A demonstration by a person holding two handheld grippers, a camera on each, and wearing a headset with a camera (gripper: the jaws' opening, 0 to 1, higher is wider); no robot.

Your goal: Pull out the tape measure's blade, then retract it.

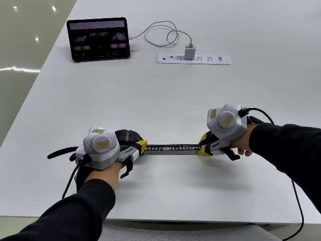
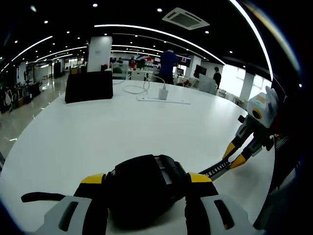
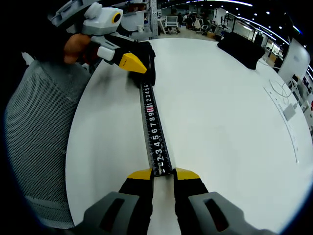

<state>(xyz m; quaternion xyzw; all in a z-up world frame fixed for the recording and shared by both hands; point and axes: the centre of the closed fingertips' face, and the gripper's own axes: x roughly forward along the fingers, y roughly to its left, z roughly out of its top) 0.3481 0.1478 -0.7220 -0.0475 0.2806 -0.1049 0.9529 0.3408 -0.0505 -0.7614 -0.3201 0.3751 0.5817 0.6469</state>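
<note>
The black tape measure case [image 1: 128, 136] lies on the white table [image 1: 165, 100] near its front edge. My left gripper [image 1: 135, 148] is shut on the case, and its yellow-tipped jaws hug both sides of the case [image 2: 146, 188]. The black numbered blade [image 1: 173, 148] runs out flat to the right, a short length of it drawn. My right gripper [image 1: 203, 149] is shut on the blade's end. In the right gripper view the blade [image 3: 154, 127] leads from my right gripper [image 3: 164, 174] to the case [image 3: 146, 58] and the left gripper [image 3: 124, 59]. The right gripper [image 2: 235, 155] also appears in the left gripper view.
A dark tablet [image 1: 98, 38] stands at the back left. A white power strip [image 1: 193, 58] with a charger and a looped cable lies at the back centre. A black strap [image 1: 61, 152] trails left of the case. A mesh chair [image 3: 39, 137] sits at the table's front edge.
</note>
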